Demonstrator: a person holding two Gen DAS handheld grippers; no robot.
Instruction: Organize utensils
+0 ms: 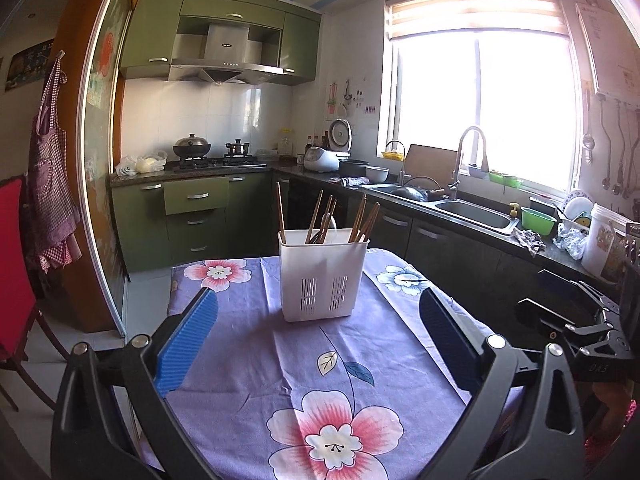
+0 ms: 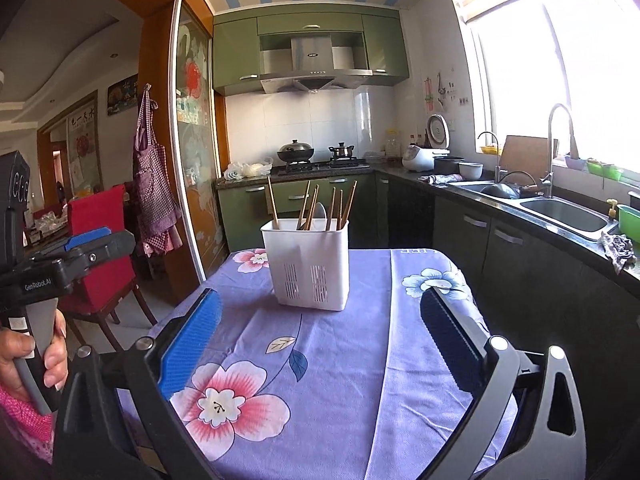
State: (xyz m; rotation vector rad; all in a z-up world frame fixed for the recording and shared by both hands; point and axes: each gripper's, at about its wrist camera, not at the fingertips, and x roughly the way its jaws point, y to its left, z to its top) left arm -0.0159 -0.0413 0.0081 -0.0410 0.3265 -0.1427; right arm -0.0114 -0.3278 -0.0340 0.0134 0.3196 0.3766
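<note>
Nearest to the camera, the left gripper is seen at the bottom of the left wrist view with its two blue pads spread wide apart, and nothing is held between them. Likewise, the right gripper is seen at the bottom of the right wrist view with its pads wide apart and empty. At the lower left of the right wrist view, a hand is closed around the handle of the other gripper.

Below both grippers a purple tablecloth with pink flowers is spread over the table. Further back, in the middle of both views, a white holder is placed upright on the cloth, well apart from the pads. Several wooden chopsticks are standing in it, leaning at different angles.

Behind the table, green cabinets and a stove are seen, and a sink is placed under the bright window at the right.
</note>
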